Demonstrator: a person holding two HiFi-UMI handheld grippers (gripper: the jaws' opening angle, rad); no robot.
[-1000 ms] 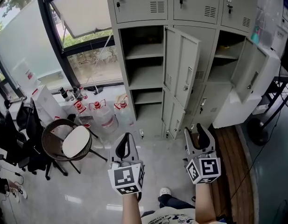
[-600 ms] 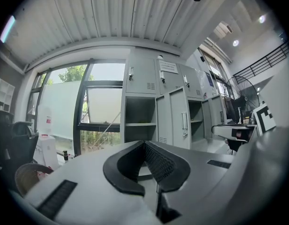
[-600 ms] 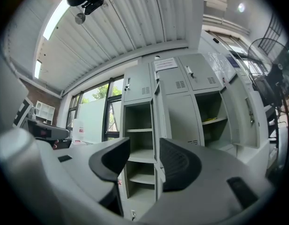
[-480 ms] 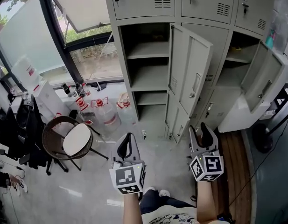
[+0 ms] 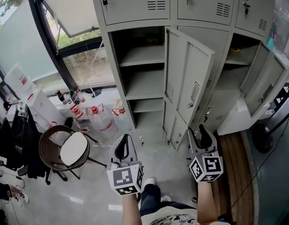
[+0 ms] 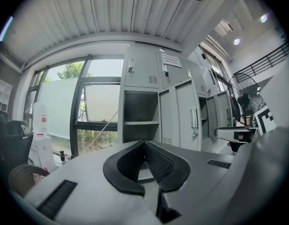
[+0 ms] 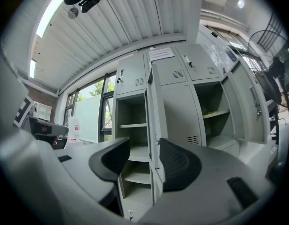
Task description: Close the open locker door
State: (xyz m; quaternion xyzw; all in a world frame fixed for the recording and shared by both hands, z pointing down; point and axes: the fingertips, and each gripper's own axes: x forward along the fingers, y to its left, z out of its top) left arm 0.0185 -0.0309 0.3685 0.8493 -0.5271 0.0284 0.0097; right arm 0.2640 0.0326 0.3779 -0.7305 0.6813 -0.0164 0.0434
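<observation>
I have both grippers low and nearest me, short of the open locker door [image 5: 190,76] and touching nothing. The left gripper [image 5: 123,143] sits to the left of that door, facing the bare shelved compartment [image 5: 140,62] it belongs to. Its fingers are drawn together at the tips and hold nothing. The right gripper [image 5: 200,136] is just in front of the door's lower free edge, fingers moderately apart and empty. In the right gripper view the door's thin edge runs straight up through the gap between them, still well beyond the pads. The door itself stands swung out toward me, upright, its handle [image 5: 194,93] on the outward face. Farther right of it, another door [image 5: 265,84] also hangs open on its own compartment.
</observation>
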